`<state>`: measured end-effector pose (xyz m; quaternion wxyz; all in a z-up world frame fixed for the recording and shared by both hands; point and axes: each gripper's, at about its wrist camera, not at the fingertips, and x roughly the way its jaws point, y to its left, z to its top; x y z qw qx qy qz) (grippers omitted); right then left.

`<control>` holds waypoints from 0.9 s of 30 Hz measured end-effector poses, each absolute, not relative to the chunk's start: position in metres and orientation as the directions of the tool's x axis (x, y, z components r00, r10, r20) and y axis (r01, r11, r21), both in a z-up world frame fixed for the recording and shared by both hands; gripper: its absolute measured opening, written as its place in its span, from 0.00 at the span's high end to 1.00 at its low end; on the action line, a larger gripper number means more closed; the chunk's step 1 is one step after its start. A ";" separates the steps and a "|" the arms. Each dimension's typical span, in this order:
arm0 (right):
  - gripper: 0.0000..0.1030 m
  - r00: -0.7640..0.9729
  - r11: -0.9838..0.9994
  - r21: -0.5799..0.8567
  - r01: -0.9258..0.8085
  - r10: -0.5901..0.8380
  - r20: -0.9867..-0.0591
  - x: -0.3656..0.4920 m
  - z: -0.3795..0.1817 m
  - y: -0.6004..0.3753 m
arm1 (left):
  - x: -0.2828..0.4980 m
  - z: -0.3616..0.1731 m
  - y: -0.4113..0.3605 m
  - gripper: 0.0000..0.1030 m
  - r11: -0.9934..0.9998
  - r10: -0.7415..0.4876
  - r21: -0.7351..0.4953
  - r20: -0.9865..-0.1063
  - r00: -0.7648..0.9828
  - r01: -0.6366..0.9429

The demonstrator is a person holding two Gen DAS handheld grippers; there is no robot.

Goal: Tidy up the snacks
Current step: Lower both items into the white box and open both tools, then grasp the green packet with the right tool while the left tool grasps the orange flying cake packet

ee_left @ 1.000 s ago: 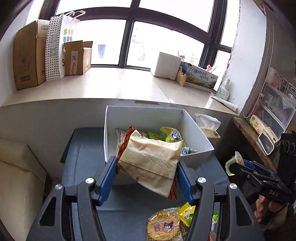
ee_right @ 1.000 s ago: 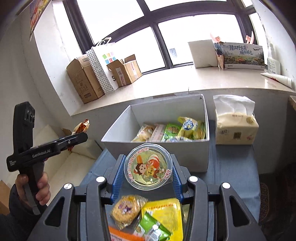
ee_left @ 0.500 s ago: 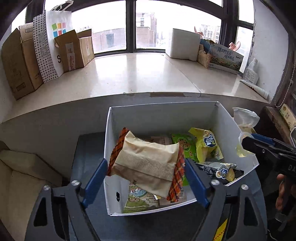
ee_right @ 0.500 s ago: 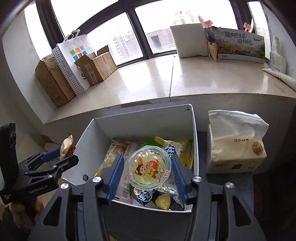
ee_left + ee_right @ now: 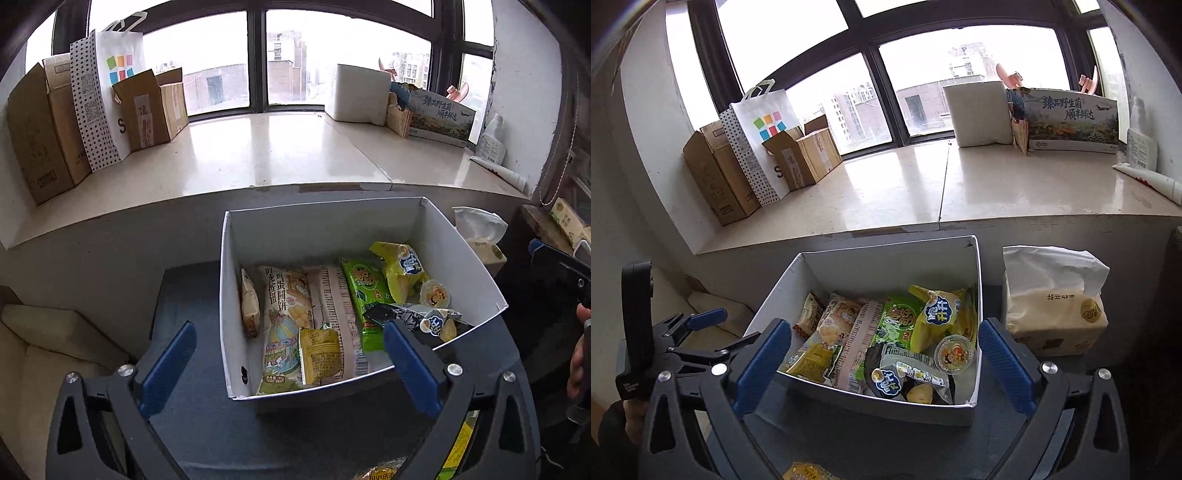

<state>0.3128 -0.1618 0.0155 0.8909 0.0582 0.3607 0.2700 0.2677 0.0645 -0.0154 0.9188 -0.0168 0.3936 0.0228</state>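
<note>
A white open box (image 5: 229, 295) stands on the dark table, filled with several snack packets. A tan packet with orange ends (image 5: 249, 306) stands on edge against its left wall. A clear jelly cup (image 5: 955, 353) lies near its right wall. My left gripper (image 5: 288, 326) hangs over the box's near edge, its jaws opening wide with nothing held between the blue pads. My right gripper (image 5: 885, 325) hovers over the same box, jaws also opening and empty. Each gripper shows at the side of the other's view, the left gripper (image 5: 731, 328) and the right gripper (image 5: 554, 266).
A tissue pack (image 5: 1052, 310) sits right of the box. Loose snacks (image 5: 380, 472) lie on the table (image 5: 184, 295) under the grippers. Behind runs a pale window ledge (image 5: 277, 155) with cardboard boxes (image 5: 40, 129), a paper bag (image 5: 107, 96) and a printed carton (image 5: 1071, 118).
Both grippers moved forward over the box and opened. The tan packet left the left jaws and the jelly cup left the right jaws; both now lie in the box.
</note>
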 end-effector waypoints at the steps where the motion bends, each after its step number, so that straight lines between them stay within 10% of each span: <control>1: 0.00 0.598 0.846 0.293 -0.445 0.524 -0.607 0.308 0.020 -0.163 | 0.260 -0.010 0.063 0.00 0.999 0.022 -0.012 -0.713 0.700 -0.043; 27: 0.00 0.510 0.782 0.416 -0.464 0.620 -0.596 0.110 -0.064 -0.221 | 0.031 -0.043 0.014 0.00 0.985 -0.156 -0.047 -0.641 0.752 0.164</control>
